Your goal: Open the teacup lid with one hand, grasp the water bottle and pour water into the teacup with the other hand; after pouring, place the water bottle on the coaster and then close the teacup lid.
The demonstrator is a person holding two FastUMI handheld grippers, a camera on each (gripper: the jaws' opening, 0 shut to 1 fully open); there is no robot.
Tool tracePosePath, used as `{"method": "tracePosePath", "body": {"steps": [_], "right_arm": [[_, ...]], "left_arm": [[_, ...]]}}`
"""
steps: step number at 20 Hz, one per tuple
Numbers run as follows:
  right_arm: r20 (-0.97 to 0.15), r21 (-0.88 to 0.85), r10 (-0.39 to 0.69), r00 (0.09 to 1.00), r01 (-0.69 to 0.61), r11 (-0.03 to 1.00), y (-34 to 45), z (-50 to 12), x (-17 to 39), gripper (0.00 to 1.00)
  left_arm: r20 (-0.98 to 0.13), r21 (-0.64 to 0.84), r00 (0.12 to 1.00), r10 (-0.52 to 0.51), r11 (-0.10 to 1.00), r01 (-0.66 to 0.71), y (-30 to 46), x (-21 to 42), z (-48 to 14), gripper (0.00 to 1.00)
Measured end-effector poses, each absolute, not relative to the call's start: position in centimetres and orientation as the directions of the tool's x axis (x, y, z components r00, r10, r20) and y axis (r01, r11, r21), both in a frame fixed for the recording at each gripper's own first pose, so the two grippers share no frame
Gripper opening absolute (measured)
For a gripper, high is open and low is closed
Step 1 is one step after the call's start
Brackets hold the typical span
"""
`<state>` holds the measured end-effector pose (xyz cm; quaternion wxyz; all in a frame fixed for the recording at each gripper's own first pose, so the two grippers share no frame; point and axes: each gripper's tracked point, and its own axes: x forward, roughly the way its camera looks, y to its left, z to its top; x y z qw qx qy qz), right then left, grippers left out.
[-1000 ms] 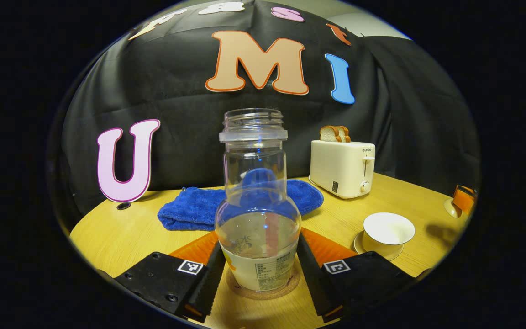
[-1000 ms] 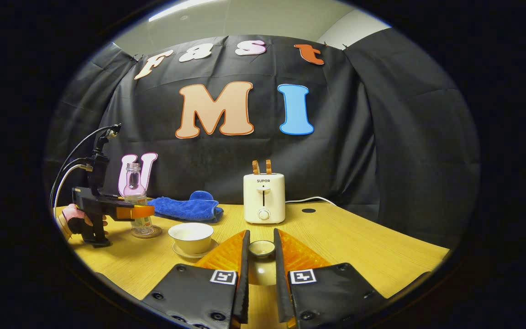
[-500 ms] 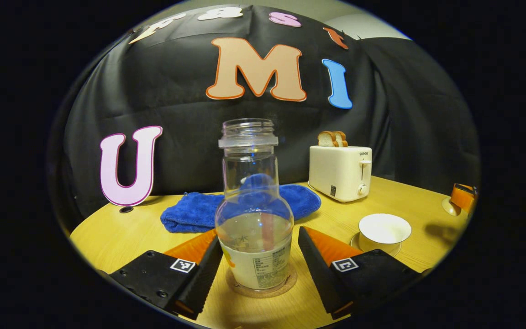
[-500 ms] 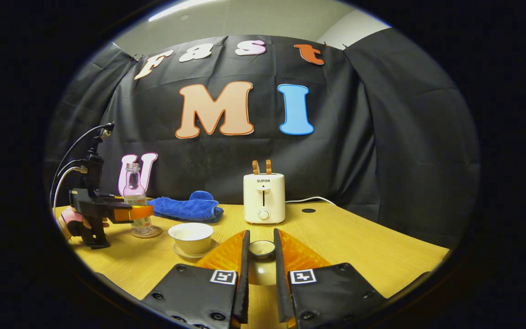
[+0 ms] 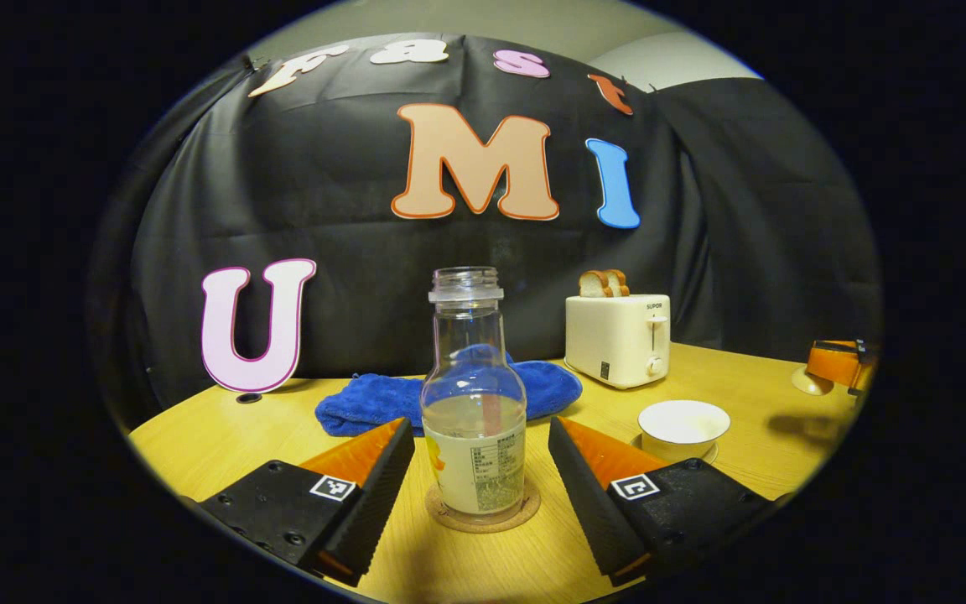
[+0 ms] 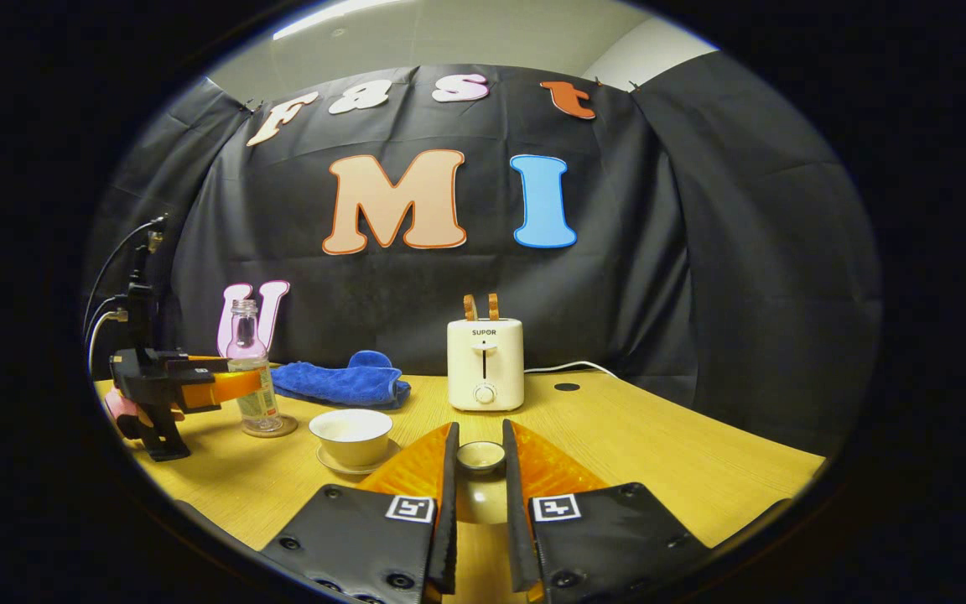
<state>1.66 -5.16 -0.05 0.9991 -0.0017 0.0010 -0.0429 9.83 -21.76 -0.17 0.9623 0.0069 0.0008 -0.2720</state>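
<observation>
Between my left gripper point(image 5: 481, 457) fingers at the bottom of the left gripper view stands the water bottle point(image 5: 474, 403), but I am not touching it: the jaws are spread wide, with clear gaps on both sides. It sits upright on the round coaster point(image 5: 483, 512), cap off, its lower part holding water. To the right of centre is the teacup point(image 5: 683, 422) on its saucer, lid off; its inside looks pale, and I cannot tell how much water is in it. At the far right edge my other claw shows against the table point(image 5: 223, 445).

At the bottom centre of the right gripper view, my right gripper point(image 6: 480, 470) is nearly closed and pinches the teacup lid point(image 6: 480, 456) by its knob, both fingers against it, carried above the tabletop. Left of centre sits the open teacup point(image 6: 350, 434), and farther left the bottle point(image 6: 251, 369) on its coaster, with the left claw point(image 6: 236, 383) open beside it.

I judge that the pouring is done and the bottle is parked, so the step in hand is closing the cup. That calls for swinging the lid leftward, centring it over the rim, lowering it level, then letting go.

Behind stand a blue towel point(image 5: 382, 398) and a toaster point(image 5: 617, 340) with bread slices in its slots.
</observation>
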Motion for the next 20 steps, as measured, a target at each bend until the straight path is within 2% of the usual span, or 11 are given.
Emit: {"method": "tracePosePath", "body": {"steps": [5, 8, 13, 20], "right_arm": [[-0.007, -0.002, -0.028, 1.000, 0.028, 1.000, -4.1, -0.1, 1.9, 0.28], [-0.013, 0.001, 0.045, 0.999, -0.045, 0.999, -2.4, -0.3, 2.6, 0.28], [-0.016, 0.007, 0.149, 0.989, -0.148, 0.989, 0.9, -0.5, 5.3, 0.28], [-0.021, 0.014, 0.300, 0.954, -0.299, 0.954, 6.6, -0.8, 9.8, 0.28]], "left_arm": [[0.015, -0.012, 0.848, -0.530, 0.848, 0.531, -20.5, 7.6, 0.1, 0.94], [0.019, -0.009, 0.855, -0.519, 0.855, 0.519, -19.4, 6.7, 0.2, 0.94], [0.016, -0.008, 0.888, -0.459, 0.888, 0.459, -16.9, 5.8, 0.2, 0.94], [0.016, -0.008, 0.890, -0.456, 0.890, 0.456, -16.8, 5.7, 0.2, 0.94]]}}
